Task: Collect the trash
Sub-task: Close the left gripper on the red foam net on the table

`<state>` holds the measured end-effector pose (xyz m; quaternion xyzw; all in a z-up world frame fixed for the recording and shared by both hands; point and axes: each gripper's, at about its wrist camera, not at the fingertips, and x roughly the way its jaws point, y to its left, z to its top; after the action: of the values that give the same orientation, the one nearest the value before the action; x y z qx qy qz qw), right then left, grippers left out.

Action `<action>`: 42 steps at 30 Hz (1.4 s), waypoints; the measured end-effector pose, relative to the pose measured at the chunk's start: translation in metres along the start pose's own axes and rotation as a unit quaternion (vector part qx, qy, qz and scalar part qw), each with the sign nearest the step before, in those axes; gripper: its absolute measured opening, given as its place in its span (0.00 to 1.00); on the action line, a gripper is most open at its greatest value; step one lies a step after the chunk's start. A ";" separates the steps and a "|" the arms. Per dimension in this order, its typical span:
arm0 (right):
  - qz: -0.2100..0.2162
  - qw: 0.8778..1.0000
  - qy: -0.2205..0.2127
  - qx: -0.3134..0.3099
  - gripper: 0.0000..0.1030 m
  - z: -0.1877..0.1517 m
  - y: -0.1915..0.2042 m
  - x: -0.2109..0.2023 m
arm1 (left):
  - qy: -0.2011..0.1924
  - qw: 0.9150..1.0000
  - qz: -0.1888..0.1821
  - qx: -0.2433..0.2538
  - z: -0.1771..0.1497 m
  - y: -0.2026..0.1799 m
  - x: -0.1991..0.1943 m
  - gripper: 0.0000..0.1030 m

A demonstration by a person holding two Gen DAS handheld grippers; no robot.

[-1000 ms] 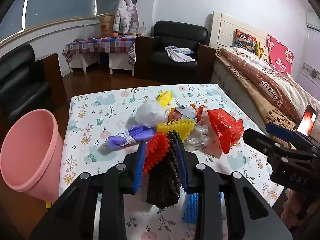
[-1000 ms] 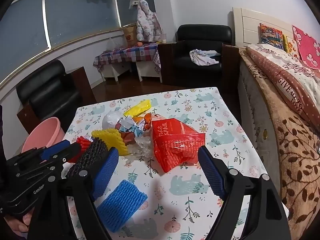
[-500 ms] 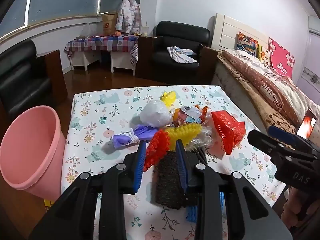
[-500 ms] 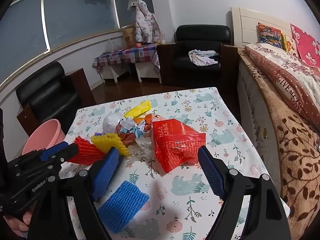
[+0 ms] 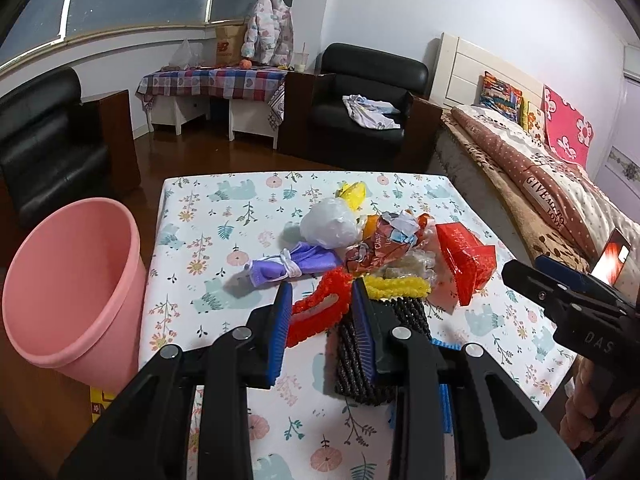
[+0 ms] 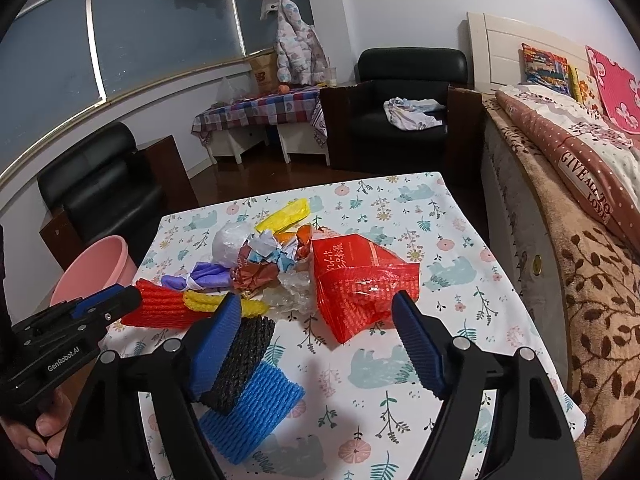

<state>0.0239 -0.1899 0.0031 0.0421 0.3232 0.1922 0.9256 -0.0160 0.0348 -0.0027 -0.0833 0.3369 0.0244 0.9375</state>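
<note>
The red foam net [image 5: 318, 312] has come free of the black one, clamped in the left gripper [image 5: 320, 300] at lower centre, bound for the pink bin [image 5: 72, 292]; the right gripper [image 6: 316, 312] hangs apart, empty.

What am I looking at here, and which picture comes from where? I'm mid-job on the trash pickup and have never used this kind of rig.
There is no robot arm. A person holds a two-finger clamp in each hand, and a wide-angle camera on each clamp looks out along its fingers.

In the left wrist picture, the left gripper is closed on a red foam net. The pink bucket stands beside the table.

In the right wrist picture, the right gripper is wide open and empty.

On the table lie a black foam net, a blue foam net, a yellow foam net, a red bag, a white bag and crumpled wrappers.
</note>
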 end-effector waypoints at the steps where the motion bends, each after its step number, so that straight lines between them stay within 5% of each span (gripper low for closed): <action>1: 0.001 1.000 0.000 0.001 0.74 0.000 -0.001 0.000 | 0.001 1.000 -0.001 -0.001 0.000 0.001 0.000 0.30; 42: 0.029 0.999 0.024 0.002 0.72 -0.007 0.002 0.005 | 0.051 0.999 -0.004 -0.002 -0.015 0.017 0.004 0.30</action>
<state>0.0223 -0.1862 -0.0049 0.0481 0.3447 0.2192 0.9115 -0.0241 0.0493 -0.0196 -0.0875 0.3840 0.0165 0.9190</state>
